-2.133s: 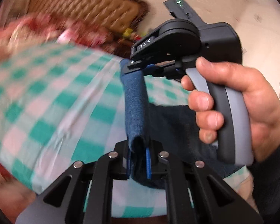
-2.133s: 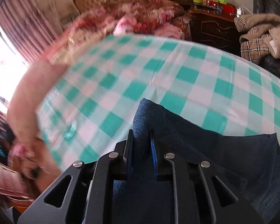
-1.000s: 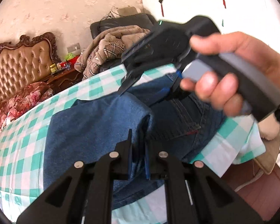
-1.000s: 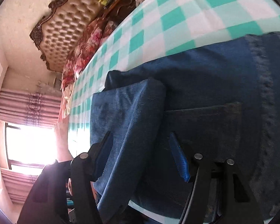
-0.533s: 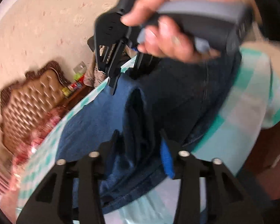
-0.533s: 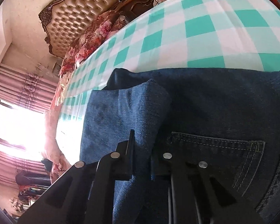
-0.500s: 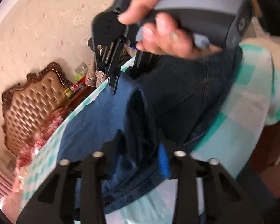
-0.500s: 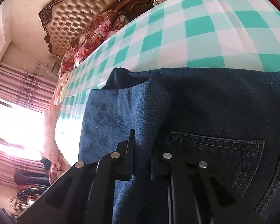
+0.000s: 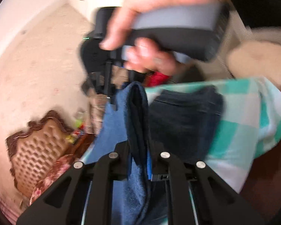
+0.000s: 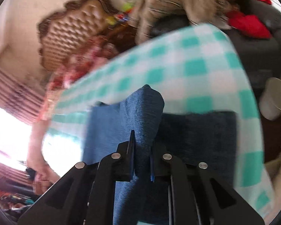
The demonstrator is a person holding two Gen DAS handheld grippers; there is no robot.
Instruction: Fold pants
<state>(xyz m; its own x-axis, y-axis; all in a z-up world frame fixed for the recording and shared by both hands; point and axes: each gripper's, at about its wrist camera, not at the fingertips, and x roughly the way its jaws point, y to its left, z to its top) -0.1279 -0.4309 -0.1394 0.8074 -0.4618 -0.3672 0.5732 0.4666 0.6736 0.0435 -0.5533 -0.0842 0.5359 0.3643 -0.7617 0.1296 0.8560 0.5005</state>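
1. The left gripper point(image 9: 139, 159) has a bunched fold of the denim jeans point(image 9: 185, 123) pinched between its jaws, which are closing on the cloth; the fold rises from the fingers as a dark blue ridge.
2. The right gripper point(image 10: 142, 157) is clamped tight on another fold of the same jeans point(image 10: 110, 131), with the denim standing up in a peak just past its fingertips.
3. In the left wrist view the right gripper's black and grey handle point(image 9: 176, 30) fills the top of the frame, gripped by the person's right hand point(image 9: 149, 16). Its fingers reach down to the upper end of the denim ridge.
4. The rest of the jeans lies flat on the green-and-white checked bedsheet point(image 10: 196, 63), close to the near edge of the bed. A darker folded part lies to the right of the lifted folds.
5. Both views are blurred.
6. Behind the bed stands a tufted brown headboard point(image 10: 75, 30). A heap of beige clothing point(image 10: 170, 1) and something red point(image 10: 249, 22) lie beyond the bed's far corner.
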